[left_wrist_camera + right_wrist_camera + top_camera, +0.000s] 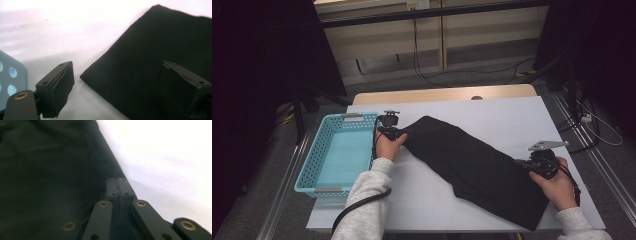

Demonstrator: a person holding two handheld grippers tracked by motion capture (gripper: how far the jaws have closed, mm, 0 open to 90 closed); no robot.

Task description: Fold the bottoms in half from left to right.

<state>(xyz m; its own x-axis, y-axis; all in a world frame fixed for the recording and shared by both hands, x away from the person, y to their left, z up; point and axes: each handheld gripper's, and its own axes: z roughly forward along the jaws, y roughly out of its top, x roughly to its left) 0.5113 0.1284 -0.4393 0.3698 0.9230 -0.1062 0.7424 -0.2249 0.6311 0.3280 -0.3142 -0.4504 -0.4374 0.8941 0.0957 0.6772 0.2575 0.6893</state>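
A long black cloth [472, 160] lies slantwise across the white table [512, 115], from near the basket down to the front right. My left gripper [404, 133] is at the cloth's upper left end. In the left gripper view its jaws stand wide open [120, 83], one pad over bare table and the other over the cloth [155, 50], whose corner lies between them untouched. My right gripper [520, 164] is at the cloth's right edge. The right gripper view shows its jaws [119, 182] pressed together on that edge of the cloth [50, 170].
A teal plastic basket [312, 160] stands at the table's left edge, close beside my left hand. Bare white tabletop lies behind and to the right of the cloth. Beyond the table are a wooden strip, cables on the floor and dark stands.
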